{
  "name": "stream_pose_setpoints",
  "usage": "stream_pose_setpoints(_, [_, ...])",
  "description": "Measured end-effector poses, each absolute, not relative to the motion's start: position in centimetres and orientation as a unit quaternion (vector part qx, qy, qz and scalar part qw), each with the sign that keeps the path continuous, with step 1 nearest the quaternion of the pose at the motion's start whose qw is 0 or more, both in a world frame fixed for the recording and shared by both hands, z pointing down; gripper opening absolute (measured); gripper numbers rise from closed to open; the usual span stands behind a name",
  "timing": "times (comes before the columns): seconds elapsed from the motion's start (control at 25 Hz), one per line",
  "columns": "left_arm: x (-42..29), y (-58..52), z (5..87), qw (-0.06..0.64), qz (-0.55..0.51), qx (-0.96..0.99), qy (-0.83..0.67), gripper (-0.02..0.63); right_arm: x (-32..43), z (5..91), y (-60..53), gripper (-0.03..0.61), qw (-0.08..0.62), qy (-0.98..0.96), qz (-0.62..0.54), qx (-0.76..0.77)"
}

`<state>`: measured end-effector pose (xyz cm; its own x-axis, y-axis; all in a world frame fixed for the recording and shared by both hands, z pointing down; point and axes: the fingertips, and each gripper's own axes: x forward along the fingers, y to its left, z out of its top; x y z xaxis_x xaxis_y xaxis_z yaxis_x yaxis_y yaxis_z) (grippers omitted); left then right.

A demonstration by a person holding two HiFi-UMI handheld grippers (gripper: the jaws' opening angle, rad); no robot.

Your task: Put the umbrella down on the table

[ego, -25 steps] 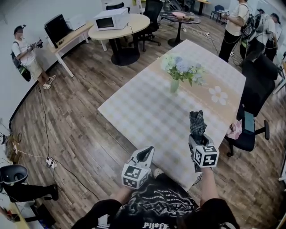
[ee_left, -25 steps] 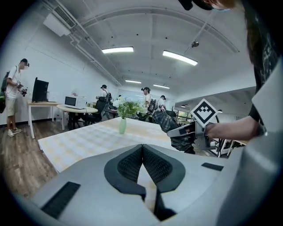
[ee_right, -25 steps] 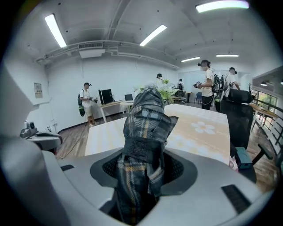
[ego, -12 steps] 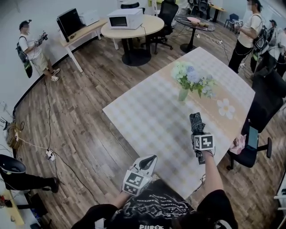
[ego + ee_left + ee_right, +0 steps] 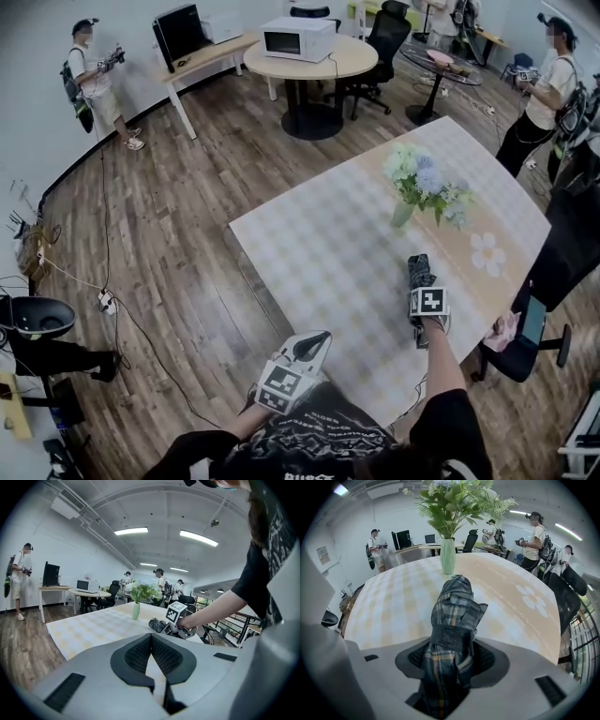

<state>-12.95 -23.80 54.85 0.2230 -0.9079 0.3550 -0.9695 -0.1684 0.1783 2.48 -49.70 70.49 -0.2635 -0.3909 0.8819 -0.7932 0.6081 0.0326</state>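
A folded dark plaid umbrella (image 5: 419, 271) sticks out forward from my right gripper (image 5: 421, 287), whose jaws are shut on its middle. It hangs low over the checked tablecloth of the table (image 5: 319, 253), near the right front edge; whether it touches the cloth is unclear. In the right gripper view the umbrella (image 5: 453, 613) fills the space between the pads and points at the flower vase (image 5: 447, 555). My left gripper (image 5: 314, 340) stays off the table's front edge near my body, its jaws (image 5: 151, 642) shut on nothing. The left gripper view shows the umbrella (image 5: 157, 626) beside the right hand.
A green vase of flowers (image 5: 405, 212) stands on the table beyond the umbrella. A black office chair (image 5: 534, 323) with a pink item sits at the table's right. Behind are a round table with a microwave (image 5: 298, 39), and people stand along the room's edges.
My right gripper has carried the umbrella forward and down toward the tabletop, tilting it steeper. The left gripper has stayed put.
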Motion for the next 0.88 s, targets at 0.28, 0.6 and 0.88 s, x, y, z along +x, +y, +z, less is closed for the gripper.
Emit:
stream_pose_setpoints(0.28, [-13.4,-23.7,55.2,0.2,0.08,0.751,-0.624,0.02,2.4,70.8,-49.9,0.267,0.46,-0.768,0.23,0.381])
stream_pose_setpoints(0.6, [-12.5,-24.1,54.7,0.196,0.073,0.766,-0.608,0.02,2.5,65.5,-49.8,0.405,0.357,-0.81,0.223,0.409])
stream_pose_setpoints(0.88, [-11.1,-24.4,54.2,0.195,0.059,0.792,-0.576,0.02,3.0,58.5,-46.2,0.402,0.272,-0.851,0.183,0.41])
